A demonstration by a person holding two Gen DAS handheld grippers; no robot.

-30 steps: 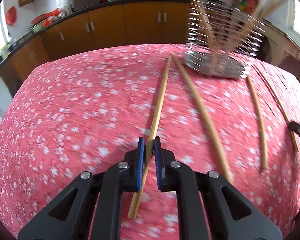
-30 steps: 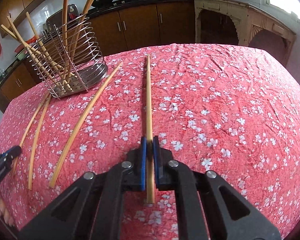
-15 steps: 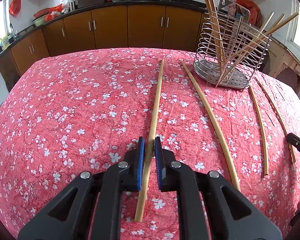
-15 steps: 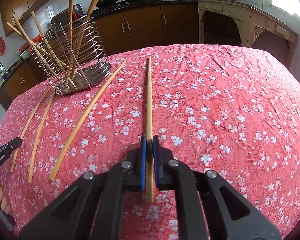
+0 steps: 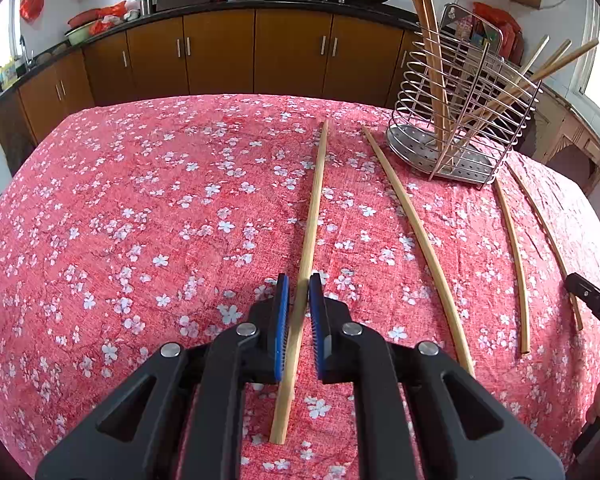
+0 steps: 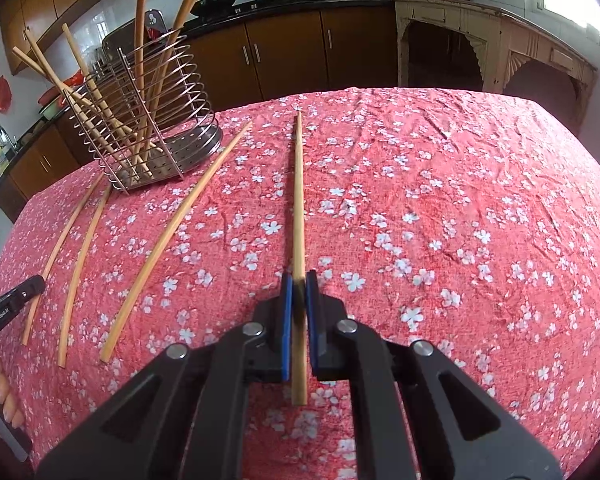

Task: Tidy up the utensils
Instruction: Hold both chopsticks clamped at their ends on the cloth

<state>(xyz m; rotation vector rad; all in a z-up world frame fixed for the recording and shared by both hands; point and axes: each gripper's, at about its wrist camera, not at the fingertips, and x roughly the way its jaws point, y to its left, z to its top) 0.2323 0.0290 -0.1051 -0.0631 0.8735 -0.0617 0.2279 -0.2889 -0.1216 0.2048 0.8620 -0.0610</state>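
Observation:
My left gripper [image 5: 299,284] is closed around a long wooden chopstick [image 5: 314,216] that points toward the far table edge; small gaps show beside the stick. My right gripper [image 6: 299,280] is shut on another long wooden chopstick [image 6: 298,192]. A wire utensil holder [image 5: 466,120] stands at the far right in the left wrist view and holds several wooden sticks. It stands at the far left in the right wrist view [image 6: 148,128]. Three more sticks lie on the red floral tablecloth [image 5: 140,220] near the holder, the nearest one [image 5: 416,244] just right of my left gripper.
Brown kitchen cabinets [image 5: 220,52] and a dark counter with woks run behind the table. A pale wooden sideboard [image 6: 492,44] stands at the back right. The tip of the other gripper shows at the right edge in the left wrist view [image 5: 592,304].
The left gripper has drawn back and steadied with its chopstick, so the holder looks farther away. The right gripper has barely moved and keeps its chopstick.

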